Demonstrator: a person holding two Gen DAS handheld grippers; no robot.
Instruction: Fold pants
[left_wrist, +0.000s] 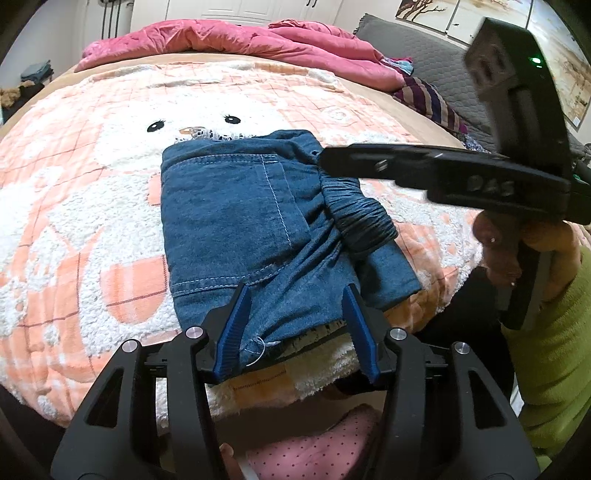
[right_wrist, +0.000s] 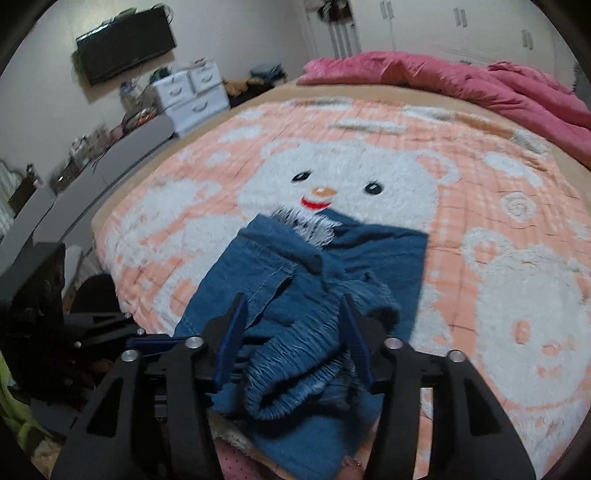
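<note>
Both grippers, left (left_wrist: 297, 325) and right (right_wrist: 295, 332), stood apart over the folded jeans (left_wrist: 236, 221); only tidying the elastic waistband (right_wrist: 295, 373) seemed left.

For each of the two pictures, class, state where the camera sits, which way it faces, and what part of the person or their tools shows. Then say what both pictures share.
Left wrist view: on the left gripper, facing down across the folded jeans at the bed's near edge; the right gripper, a hand and a green sleeve show.
Right wrist view: on the right gripper, above the jeans' elastic waistband, facing the bear blanket; the left gripper shows dark at the left edge.
Shared: jeans, blanket, pink quilt.
</note>
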